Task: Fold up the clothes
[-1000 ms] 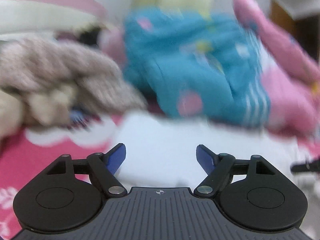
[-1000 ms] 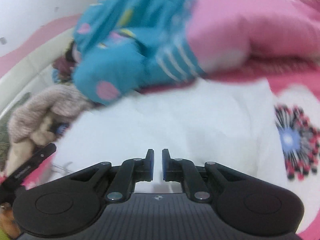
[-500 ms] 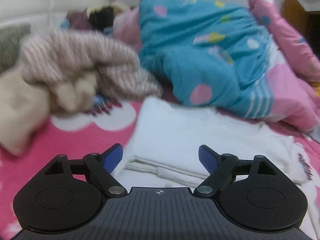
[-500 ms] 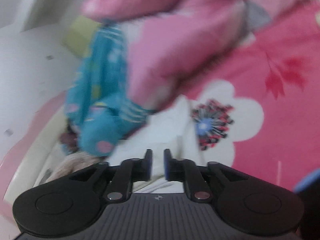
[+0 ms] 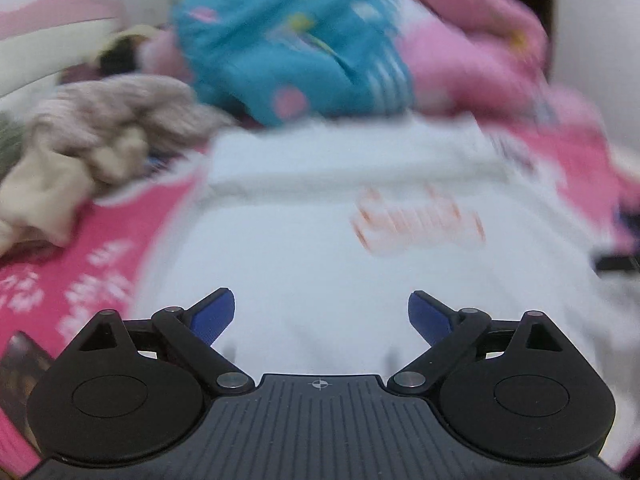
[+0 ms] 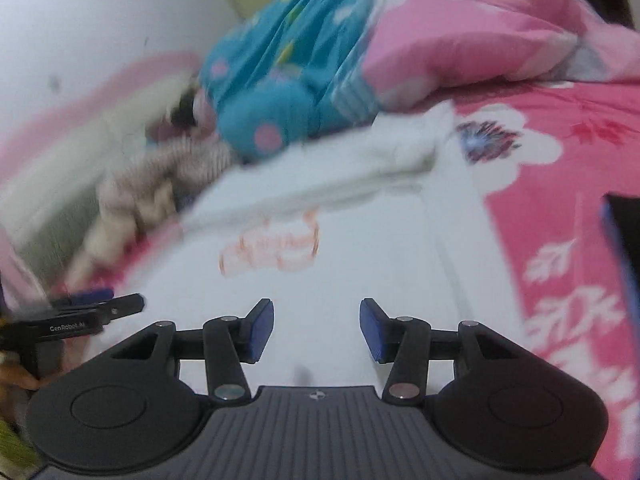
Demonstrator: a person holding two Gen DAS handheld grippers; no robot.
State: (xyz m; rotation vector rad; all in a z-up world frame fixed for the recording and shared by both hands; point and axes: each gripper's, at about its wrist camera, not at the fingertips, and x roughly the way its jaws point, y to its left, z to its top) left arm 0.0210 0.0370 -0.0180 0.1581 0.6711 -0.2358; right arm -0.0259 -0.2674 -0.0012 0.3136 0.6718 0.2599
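Observation:
A white garment point(image 5: 320, 248) with an orange print point(image 5: 420, 220) lies spread on the pink bed cover, its far part folded into a thick band point(image 6: 360, 168). My left gripper point(image 5: 320, 314) hovers over the near part of the garment, jaws wide and still opening, nothing between them. My right gripper point(image 6: 316, 330) hangs above the same white cloth point(image 6: 360, 260), its jaws opening with only cloth beneath, not pinched. The left gripper point(image 6: 86, 304) shows at the left edge of the right wrist view. Both pictures are blurred by motion.
Behind the garment lies a blue spotted quilt point(image 5: 288, 40) beside pink bedding point(image 5: 472, 52). A beige knitted heap point(image 5: 108, 120) sits at the left. The pink flowered bed cover point(image 6: 560, 240) stretches to the right. A dark object point(image 6: 624, 248) stands at the right edge.
Both grippers have drawn back toward the near side, so the printed part of the white garment now shows. The right jaws have gone from shut to apart; the left jaws have widened.

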